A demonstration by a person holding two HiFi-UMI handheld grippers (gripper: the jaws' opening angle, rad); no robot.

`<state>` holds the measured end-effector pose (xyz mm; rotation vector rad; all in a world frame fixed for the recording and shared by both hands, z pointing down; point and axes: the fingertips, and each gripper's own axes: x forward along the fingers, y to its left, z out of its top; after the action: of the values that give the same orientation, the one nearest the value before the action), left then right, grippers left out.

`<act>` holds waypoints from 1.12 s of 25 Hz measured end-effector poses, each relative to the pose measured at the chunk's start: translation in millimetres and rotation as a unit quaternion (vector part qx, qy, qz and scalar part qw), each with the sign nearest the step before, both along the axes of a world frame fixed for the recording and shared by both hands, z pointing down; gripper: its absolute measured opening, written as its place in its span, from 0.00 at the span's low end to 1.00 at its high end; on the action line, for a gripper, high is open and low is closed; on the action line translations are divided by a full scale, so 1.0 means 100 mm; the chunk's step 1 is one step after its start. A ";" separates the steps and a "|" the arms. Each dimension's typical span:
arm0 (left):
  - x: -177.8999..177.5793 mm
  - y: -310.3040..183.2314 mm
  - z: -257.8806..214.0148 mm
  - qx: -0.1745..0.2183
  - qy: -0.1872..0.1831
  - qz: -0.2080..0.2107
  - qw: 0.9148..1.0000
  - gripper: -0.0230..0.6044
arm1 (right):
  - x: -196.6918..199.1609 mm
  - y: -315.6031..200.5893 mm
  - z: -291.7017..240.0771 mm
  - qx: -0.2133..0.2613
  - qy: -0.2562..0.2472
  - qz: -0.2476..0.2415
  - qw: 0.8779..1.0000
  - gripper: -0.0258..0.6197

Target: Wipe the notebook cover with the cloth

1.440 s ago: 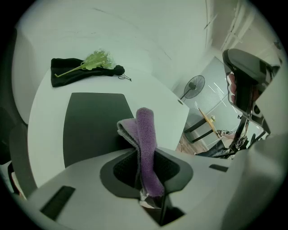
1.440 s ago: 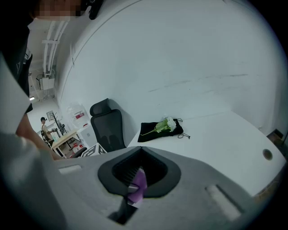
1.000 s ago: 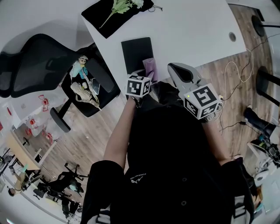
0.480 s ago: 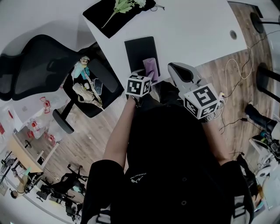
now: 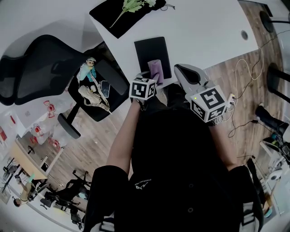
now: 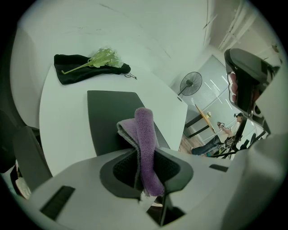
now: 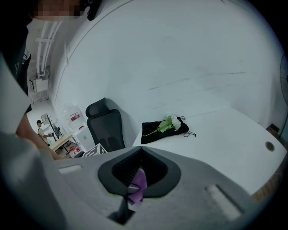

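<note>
On the white table (image 5: 199, 27) a black notebook (image 5: 152, 50) lies flat near the front edge; in the left gripper view it is a dark slab (image 6: 108, 114). A folded purple cloth (image 5: 156, 70) hangs over the notebook's near end. My left gripper (image 5: 152, 78) is shut on that cloth (image 6: 145, 134), which stands up between the jaws (image 6: 146, 157). I cannot tell whether the cloth touches the cover. My right gripper (image 5: 179, 69) hovers to the right of the notebook, jaws shut (image 7: 140, 155). A purple scrap (image 7: 137, 186) shows in the hollow behind its tips.
A black pouch with a green flower sprig (image 5: 124, 11) lies at the table's far left. A black office chair (image 5: 41, 68) stands left of the table, with a doll and small things (image 5: 90, 86) on its seat. Cables (image 5: 244, 81) trail over the wooden floor on the right.
The head view has drifted, so table and notebook sit slightly further right. Both grippers keep their places and their grip.
</note>
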<state>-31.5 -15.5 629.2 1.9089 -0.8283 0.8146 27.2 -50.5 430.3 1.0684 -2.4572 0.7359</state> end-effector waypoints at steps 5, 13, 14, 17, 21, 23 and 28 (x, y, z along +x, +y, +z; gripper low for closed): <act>-0.18 0.03 0.04 -0.006 -0.003 -0.005 1.000 0.17 | -0.15 0.00 0.00 -0.001 -0.001 -0.003 1.000 0.05; -0.39 0.07 0.07 -0.012 -0.004 -0.011 1.000 0.17 | -0.33 0.00 0.03 -0.004 -0.001 -0.005 1.000 0.05; -0.41 0.07 0.07 -0.012 -0.004 -0.012 1.000 0.17 | -0.34 0.00 0.03 -0.004 -0.001 -0.005 1.000 0.05; -0.47 0.07 0.05 -0.012 -0.006 -0.016 1.000 0.17 | -0.38 -0.01 0.02 -0.005 -0.001 -0.006 1.000 0.05; -0.60 0.03 -0.01 -0.004 -0.009 -0.022 1.000 0.17 | -0.44 0.00 0.04 -0.007 0.000 -0.004 1.000 0.05; -0.66 0.03 0.00 -0.003 -0.010 -0.026 1.000 0.17 | -0.46 0.00 0.07 -0.008 0.001 -0.003 1.000 0.05; -0.77 0.07 0.01 -0.004 -0.011 -0.031 0.999 0.17 | -0.51 0.03 0.08 -0.009 0.002 0.000 1.000 0.05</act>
<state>-108.3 -8.5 630.5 1.8617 -0.8914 0.8010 -23.7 -47.2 438.6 1.0614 -2.4426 0.7526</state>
